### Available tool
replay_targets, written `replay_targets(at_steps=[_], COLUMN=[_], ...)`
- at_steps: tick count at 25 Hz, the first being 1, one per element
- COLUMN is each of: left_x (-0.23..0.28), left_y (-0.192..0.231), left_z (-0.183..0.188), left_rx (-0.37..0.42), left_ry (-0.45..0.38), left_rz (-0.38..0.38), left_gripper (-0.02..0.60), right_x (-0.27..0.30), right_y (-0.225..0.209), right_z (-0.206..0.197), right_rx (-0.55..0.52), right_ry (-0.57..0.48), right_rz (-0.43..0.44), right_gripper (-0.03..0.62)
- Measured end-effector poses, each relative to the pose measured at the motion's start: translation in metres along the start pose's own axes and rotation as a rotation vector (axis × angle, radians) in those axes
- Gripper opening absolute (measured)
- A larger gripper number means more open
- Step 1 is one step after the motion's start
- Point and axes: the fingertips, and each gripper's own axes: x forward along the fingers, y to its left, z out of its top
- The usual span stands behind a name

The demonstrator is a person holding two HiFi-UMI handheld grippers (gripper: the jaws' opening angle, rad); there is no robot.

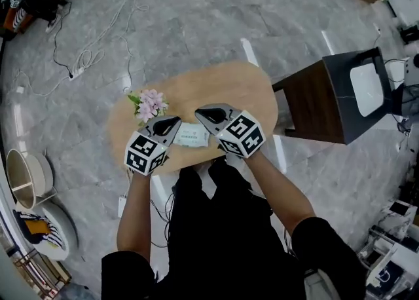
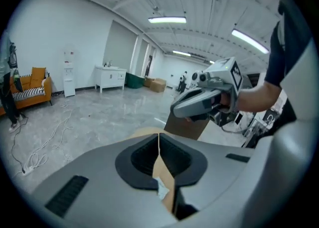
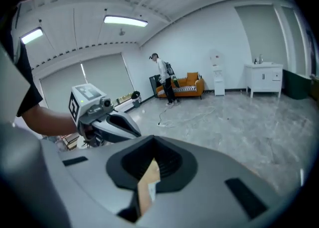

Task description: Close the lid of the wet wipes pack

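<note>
The wet wipes pack point(image 1: 192, 135), white with pale green print, lies flat near the front edge of the oval wooden table point(image 1: 249, 89). I cannot tell how its lid stands. My left gripper point(image 1: 175, 122) hovers at the pack's left end and is shut on nothing. My right gripper point(image 1: 199, 112) sits just behind the pack's right end, also shut and empty. In the left gripper view the jaws of the left gripper point(image 2: 159, 141) meet in a thin seam, with a sliver of the pack point(image 2: 162, 188) below. The right gripper point(image 3: 151, 147) shows the same seam over the table.
A pot of pink flowers point(image 1: 150, 104) stands on the table left of the pack. A dark wooden side stand point(image 1: 327, 99) is to the right. Cables point(image 1: 85, 63) trail over the floor. A person point(image 3: 162, 77) stands by an orange sofa point(image 3: 188, 84).
</note>
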Motion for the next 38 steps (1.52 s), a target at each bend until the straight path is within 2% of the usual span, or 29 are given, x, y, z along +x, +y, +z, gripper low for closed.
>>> replay_targets(at_steps=[3, 8, 14, 18, 23, 30, 38], left_x=[-0.035, -0.100, -0.159, -0.174, -0.192, -0.197, -0.179], left_y=[-0.015, -0.036, -0.059, -0.072, -0.089, -0.106, -0.132], left_z=[0.054, 0.141, 0.180, 0.181, 0.181, 0.183, 0.176], left_rx=[-0.006, -0.051, 0.026, 0.078, 0.074, 0.047, 0.010], left_ry=[-0.119, -0.390, -0.573, -0.619, -0.687, -0.783, -0.760], left_rz=[0.016, 0.025, 0.088, 0.090, 0.074, 0.070, 0.087], left_gripper=[0.021, 0.018, 0.018, 0.018, 0.018, 0.015, 0.015], right_x=[-0.041, -0.103, -0.164, -0.192, -0.216, -0.235, -0.246], right_y=[0.015, 0.042, 0.079, 0.093, 0.095, 0.083, 0.084], right_z=[0.055, 0.128, 0.184, 0.198, 0.196, 0.173, 0.151], right_rx=[-0.040, -0.138, -0.246, -0.276, -0.257, -0.204, -0.180], right_ry=[-0.103, -0.255, -0.426, -0.512, -0.591, -0.625, -0.613], right_rz=[0.009, 0.036, 0.089, 0.157, 0.195, 0.250, 0.313], right_gripper=[0.011, 0.011, 0.011, 0.011, 0.011, 0.011, 0.010])
